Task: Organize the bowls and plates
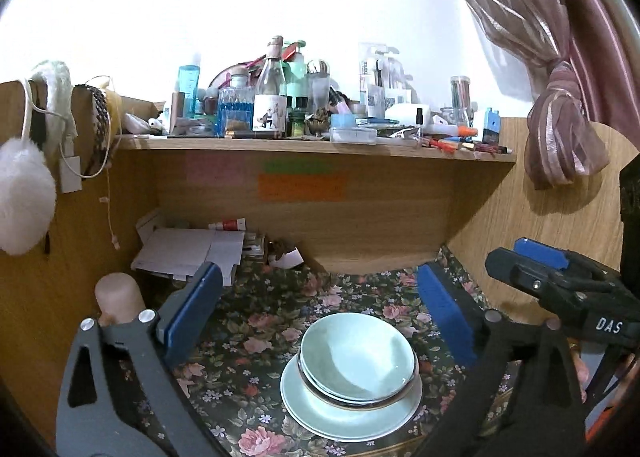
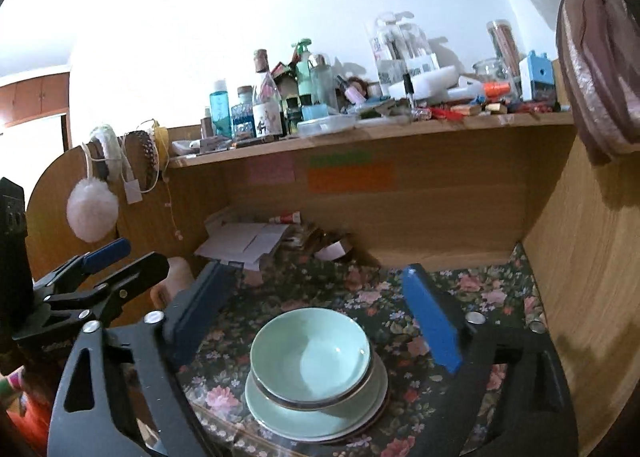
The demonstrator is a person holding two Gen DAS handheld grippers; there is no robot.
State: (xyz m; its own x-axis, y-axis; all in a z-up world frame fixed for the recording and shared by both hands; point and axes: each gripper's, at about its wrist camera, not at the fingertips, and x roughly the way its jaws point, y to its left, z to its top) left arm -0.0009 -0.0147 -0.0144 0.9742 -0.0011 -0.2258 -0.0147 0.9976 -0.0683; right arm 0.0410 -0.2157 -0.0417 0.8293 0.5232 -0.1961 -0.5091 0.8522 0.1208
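Left wrist footage is framed by the left gripper, whose blue-padded fingers are spread wide apart, with nothing held between them and nothing touched. Between and just below the fingertips, on the floral tablecloth, a stack is seen: pale green bowls are nested one in another and set on a pale green plate, slightly toward its far side. At the left edge a white pompom is hung from the wooden side panel, and papers are piled at the back of the desk under a shelf crowded with bottles and small items. At the right of this view the right gripper is seen from the side, clear of the dishes; its blue pad is visible but the gap cannot be judged from here. From the right wrist camera, the right gripper is shown with its jaws likewise spread wide and empty, the bowls and plate lying between and beneath the fingers without contact. The left gripper is visible at the left side, apart from the stack.
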